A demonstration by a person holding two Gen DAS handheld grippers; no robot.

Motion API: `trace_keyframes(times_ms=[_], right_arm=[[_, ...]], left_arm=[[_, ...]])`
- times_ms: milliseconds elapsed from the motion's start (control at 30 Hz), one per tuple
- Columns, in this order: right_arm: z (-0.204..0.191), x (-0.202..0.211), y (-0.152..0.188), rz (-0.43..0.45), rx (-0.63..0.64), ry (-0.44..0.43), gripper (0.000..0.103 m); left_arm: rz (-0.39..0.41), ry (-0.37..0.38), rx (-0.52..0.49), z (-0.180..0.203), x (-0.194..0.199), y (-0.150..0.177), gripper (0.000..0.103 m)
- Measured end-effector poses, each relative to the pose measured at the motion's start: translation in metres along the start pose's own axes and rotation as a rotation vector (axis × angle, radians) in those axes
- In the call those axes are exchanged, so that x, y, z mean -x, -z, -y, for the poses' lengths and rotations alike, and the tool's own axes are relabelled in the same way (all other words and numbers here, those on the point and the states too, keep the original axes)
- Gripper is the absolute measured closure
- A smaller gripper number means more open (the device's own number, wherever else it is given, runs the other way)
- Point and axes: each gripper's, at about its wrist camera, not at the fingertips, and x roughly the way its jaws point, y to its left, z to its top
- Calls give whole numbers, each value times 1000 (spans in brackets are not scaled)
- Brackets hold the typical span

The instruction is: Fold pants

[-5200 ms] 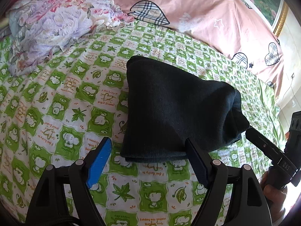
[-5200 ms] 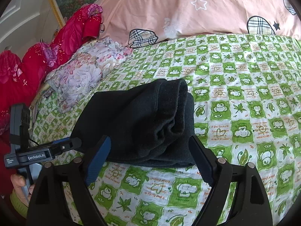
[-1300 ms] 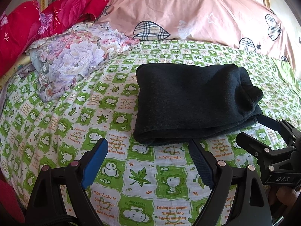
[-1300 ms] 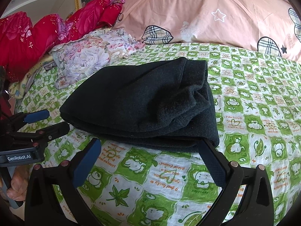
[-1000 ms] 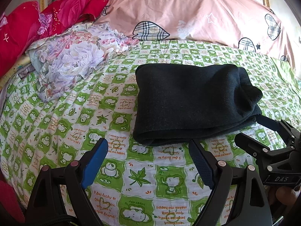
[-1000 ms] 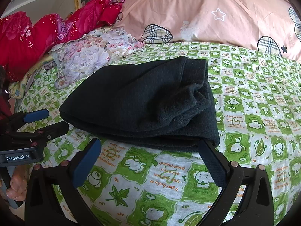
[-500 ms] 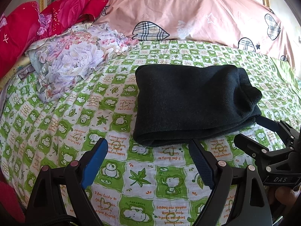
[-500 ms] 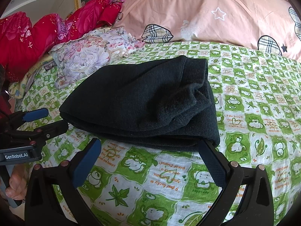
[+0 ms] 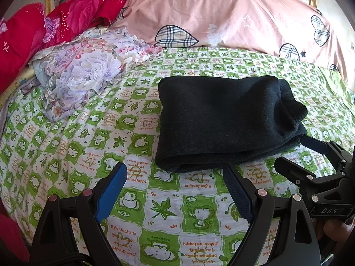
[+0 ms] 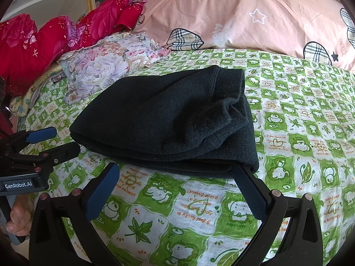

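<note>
The dark charcoal fleece pants (image 9: 224,122) lie as a compact folded bundle on the bed's green-and-white checked sheet with cartoon animals (image 9: 137,199), near the middle of the left wrist view and running toward 3 o'clock. The smooth folded edge faces 9 o'clock there, while the bulkier gathered end, probably waistband or cuffs stacked together, bunches up at 3 o'clock. To judge from this shape, the folding looks essentially done, and the bundle sits squarely on open sheet, where it can be left.

The left gripper (image 9: 175,186) hovers just short of the bundle's near edge at 6 o'clock, blue-padded fingers spread wide with nothing between them. The right gripper (image 10: 177,181) is likewise spread wide and empty, and its right finger (image 10: 250,188) overlaps the bundle's near corner in the view; whether it touches the fabric cannot be told. Each gripper shows at the edge of the other's view, flanking the pants, which suits a final look or a last straightening tug.

At 10 o'clock a crumpled pale floral cloth (image 9: 84,71) lies well apart from the pants, with red sequinned fabric (image 9: 66,20) behind it and a pink duvet printed with plaid hearts (image 9: 221,15) at 12 o'clock.
</note>
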Motion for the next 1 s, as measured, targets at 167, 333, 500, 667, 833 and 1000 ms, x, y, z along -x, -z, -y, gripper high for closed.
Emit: trace_keyframes(times_ms=[167,333,500,667,833,1000], right_arm=[[0,0,0,-1,0,0,0],[0,0,0,-1,0,0,0],[2,0,0,-3,-3,9,0],[-2,1,-4,-11,13,11,0],[0,3,-9,-19,-1,5,0],[1,14,-24,3,4,17,0]], left_arm=[[1,0,-3,0,0,-1,14],[2,0,-3,0,0,-1,14],[1,1,-4,0,0,-1,14],[1,-2,-1,0,0,-1,14],[3,-5,3,-2,1,-3,14],[3,7,5,-4,2,-8,14]])
